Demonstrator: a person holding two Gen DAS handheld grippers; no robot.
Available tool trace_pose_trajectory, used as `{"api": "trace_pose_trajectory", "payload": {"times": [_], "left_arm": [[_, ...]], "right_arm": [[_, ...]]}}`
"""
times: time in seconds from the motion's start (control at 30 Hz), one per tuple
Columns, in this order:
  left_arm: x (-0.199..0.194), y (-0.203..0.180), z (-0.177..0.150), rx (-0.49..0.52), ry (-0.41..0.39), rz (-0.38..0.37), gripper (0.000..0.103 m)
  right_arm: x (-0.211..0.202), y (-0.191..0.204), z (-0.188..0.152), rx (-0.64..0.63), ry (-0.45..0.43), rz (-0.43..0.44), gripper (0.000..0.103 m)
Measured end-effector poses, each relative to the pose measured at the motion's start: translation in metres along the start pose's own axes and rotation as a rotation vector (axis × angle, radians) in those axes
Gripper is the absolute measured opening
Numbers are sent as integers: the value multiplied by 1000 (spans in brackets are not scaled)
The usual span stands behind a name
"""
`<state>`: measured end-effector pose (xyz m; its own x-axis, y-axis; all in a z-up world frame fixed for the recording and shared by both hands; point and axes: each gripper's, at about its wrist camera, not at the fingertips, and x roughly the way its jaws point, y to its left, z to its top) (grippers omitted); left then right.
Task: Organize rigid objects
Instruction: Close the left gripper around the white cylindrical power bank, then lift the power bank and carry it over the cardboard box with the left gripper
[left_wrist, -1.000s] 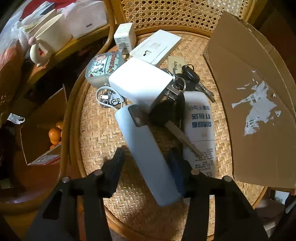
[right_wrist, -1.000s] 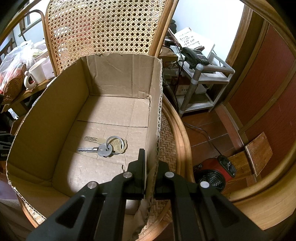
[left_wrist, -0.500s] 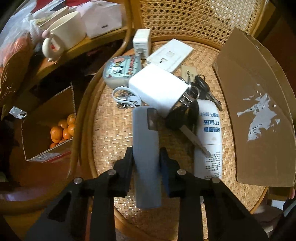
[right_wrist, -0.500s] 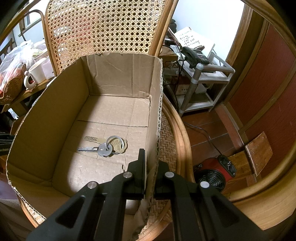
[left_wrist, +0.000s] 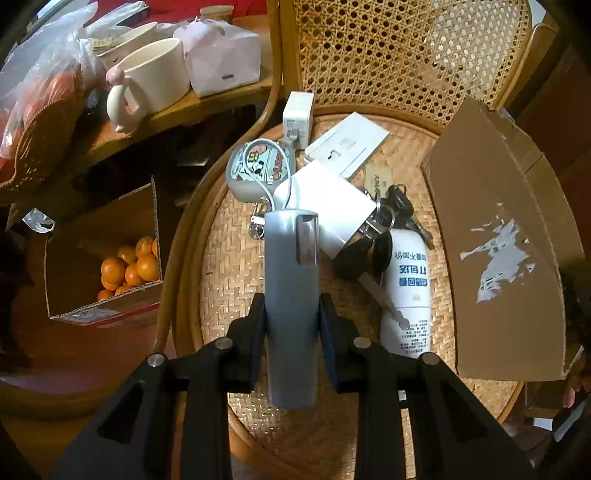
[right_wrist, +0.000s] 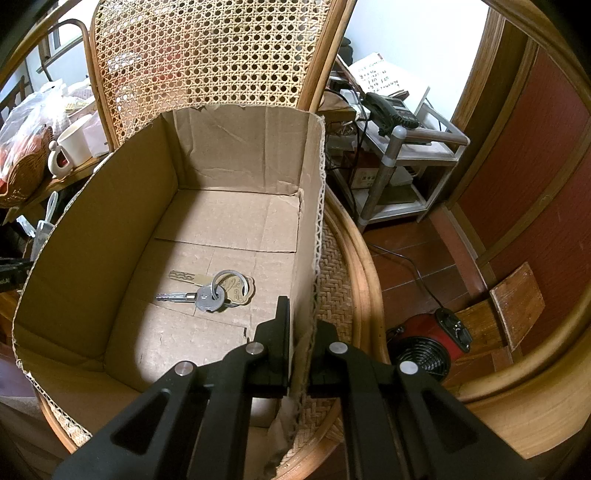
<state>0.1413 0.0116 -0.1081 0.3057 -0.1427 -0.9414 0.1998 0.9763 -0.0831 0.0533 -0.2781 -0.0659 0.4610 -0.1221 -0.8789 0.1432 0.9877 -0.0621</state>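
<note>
My left gripper (left_wrist: 291, 314) is shut on a long grey bar-shaped device (left_wrist: 290, 295), held a little above the woven chair seat (left_wrist: 229, 280). Beneath and beyond it lie a white power brick (left_wrist: 328, 203), a black key bunch (left_wrist: 384, 229), a white tube with blue print (left_wrist: 408, 295), a cartoon-printed case (left_wrist: 258, 166), a white charger (left_wrist: 297, 118) and a flat white plate (left_wrist: 347, 142). My right gripper (right_wrist: 300, 325) is shut on the right wall of the open cardboard box (right_wrist: 310, 221). A set of keys (right_wrist: 212, 291) lies on the box floor.
The cardboard box (left_wrist: 498, 240) stands at the right of the seat in the left wrist view. A side table with a cream mug (left_wrist: 151, 79) is at upper left. A box of oranges (left_wrist: 129, 266) sits on the floor left. A red fan heater (right_wrist: 428, 347) sits on the floor right.
The left gripper shut on the grey device and lifted it off the seat, straightening it between the fingers. The right gripper and box stayed still.
</note>
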Motion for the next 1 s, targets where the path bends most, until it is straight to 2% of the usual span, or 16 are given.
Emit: {"api": "trace_pose_trajectory", "payload": {"times": [0.27,0.47,0.73,1.0], "left_arm": [[-16,-4,0,3,-55,12,26],[-40,-13,0,6,-177,105,26],[-69,-33,0,17,-293,71,26],[-99,-65,-4,46,-416,-21,26]], "right_arm": [[0,0,0,0,1,1,7],[0,0,0,-1,1,0,7],[0,0,0,-1,-1,-1,7],[-2,-2,-2,5,-10,-14,7]]}}
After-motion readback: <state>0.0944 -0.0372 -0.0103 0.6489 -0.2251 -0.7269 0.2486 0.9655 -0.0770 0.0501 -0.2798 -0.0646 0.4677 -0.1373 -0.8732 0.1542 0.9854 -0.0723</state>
